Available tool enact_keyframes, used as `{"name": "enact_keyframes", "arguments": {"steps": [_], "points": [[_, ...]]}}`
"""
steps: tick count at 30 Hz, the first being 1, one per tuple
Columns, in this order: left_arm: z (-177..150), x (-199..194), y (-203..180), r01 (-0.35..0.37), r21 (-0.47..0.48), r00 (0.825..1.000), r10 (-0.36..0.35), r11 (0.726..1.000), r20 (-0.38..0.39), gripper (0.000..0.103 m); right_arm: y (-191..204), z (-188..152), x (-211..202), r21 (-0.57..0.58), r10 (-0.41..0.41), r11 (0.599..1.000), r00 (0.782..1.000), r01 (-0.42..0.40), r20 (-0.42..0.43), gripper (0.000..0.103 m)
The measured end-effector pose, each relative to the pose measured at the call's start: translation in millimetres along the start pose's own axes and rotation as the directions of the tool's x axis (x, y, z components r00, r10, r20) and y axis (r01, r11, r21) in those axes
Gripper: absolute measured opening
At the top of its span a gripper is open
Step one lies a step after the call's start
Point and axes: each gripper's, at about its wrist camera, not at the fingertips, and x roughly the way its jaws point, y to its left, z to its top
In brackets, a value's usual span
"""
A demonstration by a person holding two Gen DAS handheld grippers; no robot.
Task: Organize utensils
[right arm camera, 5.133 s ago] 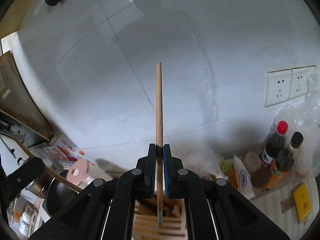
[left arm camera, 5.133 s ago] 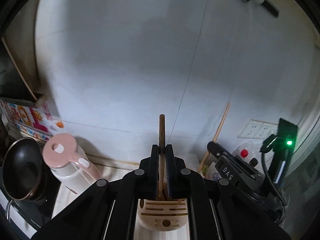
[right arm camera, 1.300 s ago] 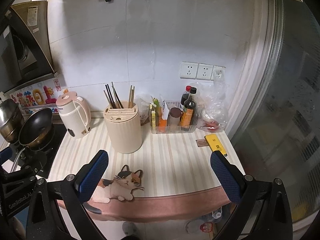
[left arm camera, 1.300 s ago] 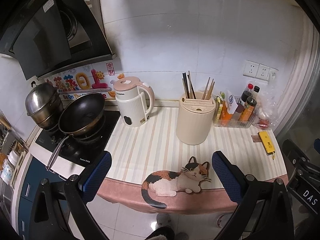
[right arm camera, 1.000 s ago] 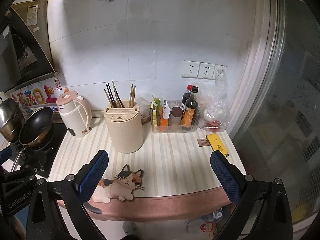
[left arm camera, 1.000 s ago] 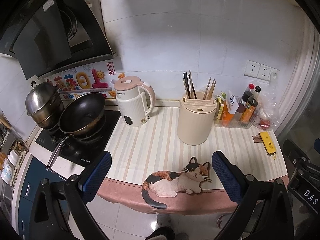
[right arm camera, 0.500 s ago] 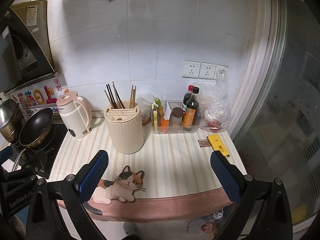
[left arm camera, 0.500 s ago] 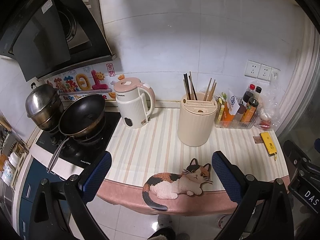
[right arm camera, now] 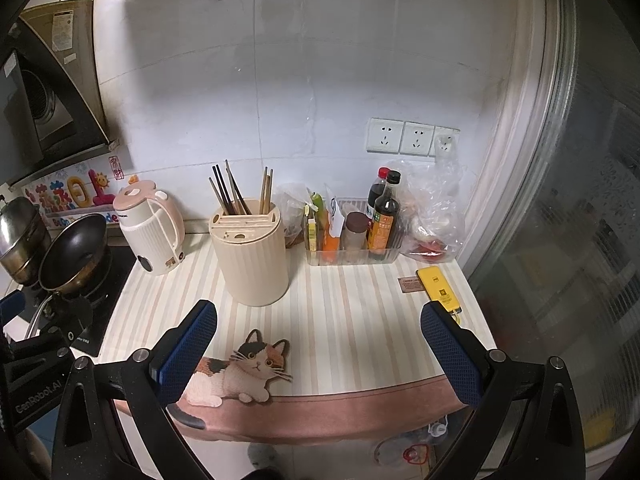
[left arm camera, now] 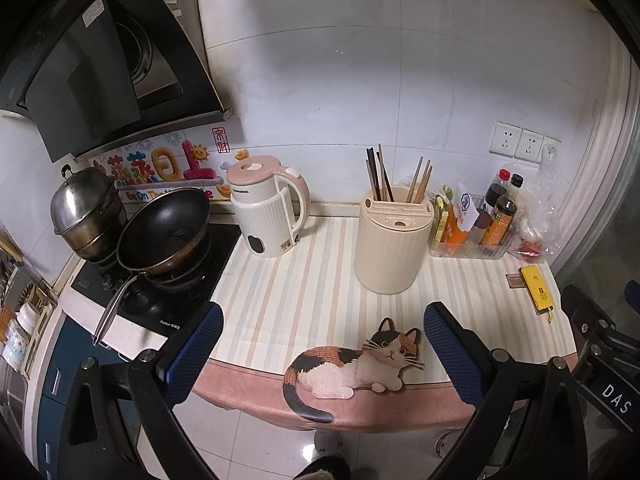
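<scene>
A cream ribbed utensil holder (left arm camera: 393, 240) stands on the striped counter, also in the right wrist view (right arm camera: 252, 252). Dark chopsticks (left arm camera: 376, 174) and light wooden chopsticks (left arm camera: 420, 180) stand upright in its back slots; they also show in the right wrist view as dark chopsticks (right arm camera: 228, 190) and light wooden chopsticks (right arm camera: 266, 190). My left gripper (left arm camera: 320, 354) is wide open and empty, held back from the counter's front edge. My right gripper (right arm camera: 318, 354) is wide open and empty, also back from the edge.
A pink-lidded kettle (left arm camera: 266, 208) stands left of the holder. A wok (left arm camera: 164, 230) and steel pot (left arm camera: 86, 212) sit on the stove at left. A clear bin of sauce bottles (left arm camera: 476, 224), a plastic bag (right arm camera: 434, 216) and a yellow device (left arm camera: 536, 290) are at right. A cat-shaped mat (left arm camera: 352, 368) hangs over the front edge.
Five seconds ago each gripper was shut on a chopstick over the holder. Since then both have opened and drawn back; the view has barely shifted over the last second.
</scene>
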Motion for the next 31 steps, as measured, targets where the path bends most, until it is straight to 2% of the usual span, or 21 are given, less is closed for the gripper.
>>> {"name": "enact_keyframes", "arguments": {"steps": [31], "points": [[2.6,2.4,-1.3,0.01,0.001,1.0,-0.01,1.0,0.0,0.102,-1.3,-0.7,3.6,-0.004,0.006,1.0,1.0,-0.006,-0.008,0.103]]}}
